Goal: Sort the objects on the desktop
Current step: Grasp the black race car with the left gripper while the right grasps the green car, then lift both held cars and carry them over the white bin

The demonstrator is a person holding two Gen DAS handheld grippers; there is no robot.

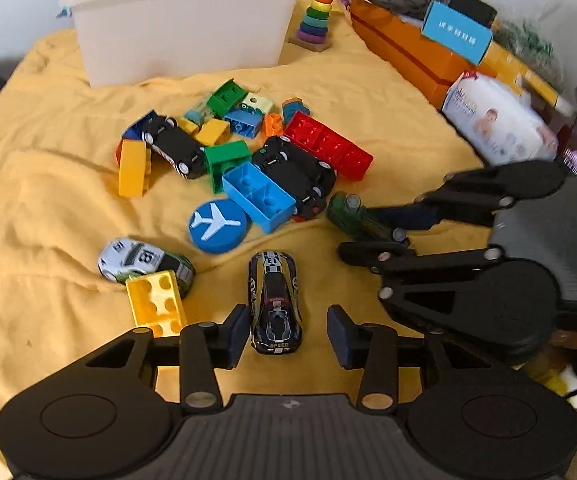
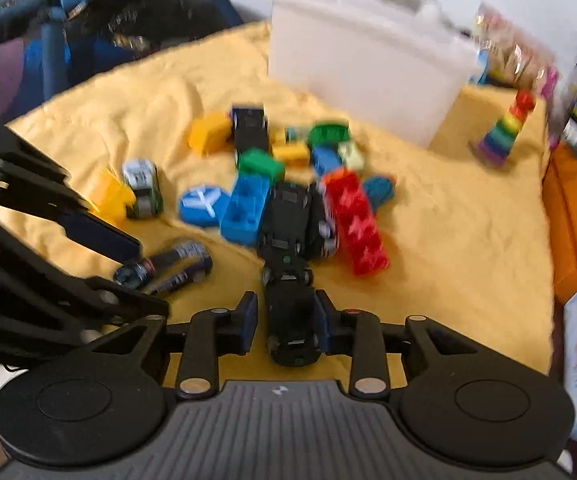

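Observation:
A pile of toy bricks and black toy cars lies on the yellow cloth. My left gripper is open, its fingers on either side of a dark blue race car marked 13; it also shows in the right wrist view. My right gripper has a dark green toy car between its fingers, which stand close at its sides; in the left wrist view this car sits between the right fingers. The white storage bin stands at the back.
A white car marked 18 and a yellow brick lie left of my left gripper. A blue airplane disc, a rainbow ring stacker, orange boxes and a wipes pack are around.

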